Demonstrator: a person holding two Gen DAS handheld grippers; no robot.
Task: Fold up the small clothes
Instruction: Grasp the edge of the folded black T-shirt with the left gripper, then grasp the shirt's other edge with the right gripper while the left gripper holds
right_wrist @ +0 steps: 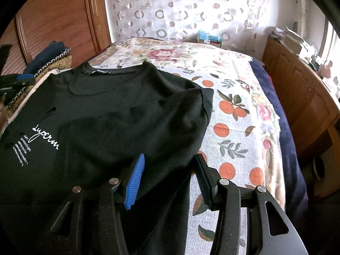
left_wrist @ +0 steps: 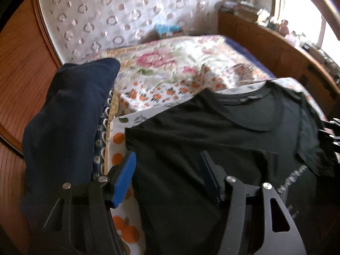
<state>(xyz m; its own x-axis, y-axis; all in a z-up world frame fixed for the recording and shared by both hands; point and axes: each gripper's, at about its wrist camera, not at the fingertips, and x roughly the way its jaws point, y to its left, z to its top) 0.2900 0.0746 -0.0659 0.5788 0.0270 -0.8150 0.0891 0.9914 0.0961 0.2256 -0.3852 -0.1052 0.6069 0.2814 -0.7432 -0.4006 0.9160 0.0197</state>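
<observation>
A black T-shirt (left_wrist: pixel 212 140) with white lettering lies flat on a bed, collar toward the far side; it also shows in the right wrist view (right_wrist: pixel 110 114), with its right side folded over the middle. My left gripper (left_wrist: pixel 167 157) is open above the shirt's left edge, holding nothing. My right gripper (right_wrist: pixel 170 159) is open over the shirt's right edge, holding nothing. My left gripper's blue pad also shows at the left edge of the right wrist view (right_wrist: pixel 19 78).
A folded navy garment (left_wrist: pixel 70 114) sits on a patterned stack at the bed's left edge. The orange-and-floral bedspread (right_wrist: pixel 238 110) spreads to the right. A wooden headboard (left_wrist: pixel 265 44) with clutter runs along the right; a wooden wardrobe (left_wrist: pixel 19 63) stands left.
</observation>
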